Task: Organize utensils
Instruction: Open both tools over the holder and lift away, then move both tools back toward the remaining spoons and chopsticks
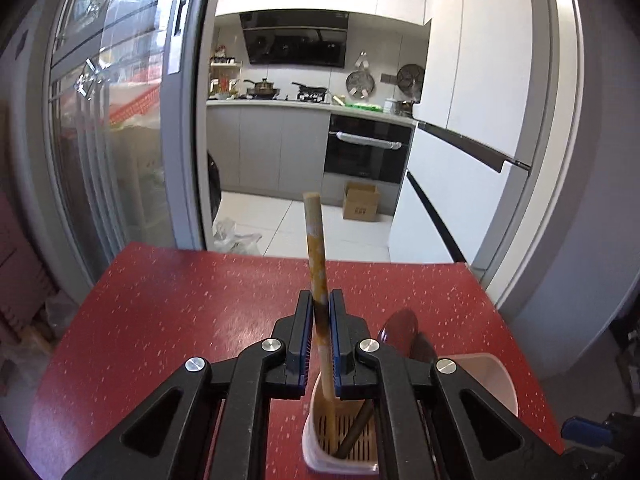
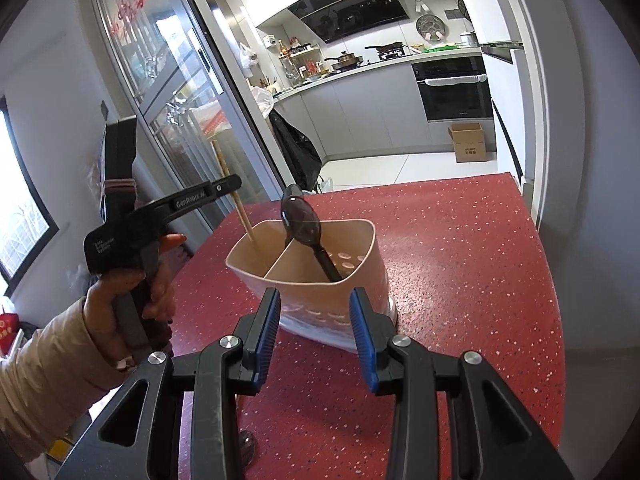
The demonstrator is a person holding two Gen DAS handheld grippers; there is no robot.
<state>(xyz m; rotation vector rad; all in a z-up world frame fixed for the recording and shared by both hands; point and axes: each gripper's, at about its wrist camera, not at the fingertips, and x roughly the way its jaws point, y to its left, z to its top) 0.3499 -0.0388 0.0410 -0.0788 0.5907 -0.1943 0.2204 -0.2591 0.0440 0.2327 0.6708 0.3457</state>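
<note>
1. Nearest the right-hand camera: right gripper [image 2: 314, 340], jaws apart, holding nothing, just short of the utensil holder [image 2: 320, 304].
2. Holder's left compartment: chopsticks [image 1: 319, 264], upright, clamped by left gripper [image 1: 320, 338]; placement step, release likely next.
3. Right compartment: dark spoon [image 2: 300, 220].
4. Beyond: red table [image 2: 460, 260].

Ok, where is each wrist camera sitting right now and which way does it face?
Left wrist: above the holder, facing the kitchen; shows the left gripper shut on a wooden chopstick.
Right wrist: low over the red table, facing the holder from its other side; shows the right gripper empty, plus the person's left hand.
Shared: holder, chopstick, dark spoon, table, kitchen.
</note>
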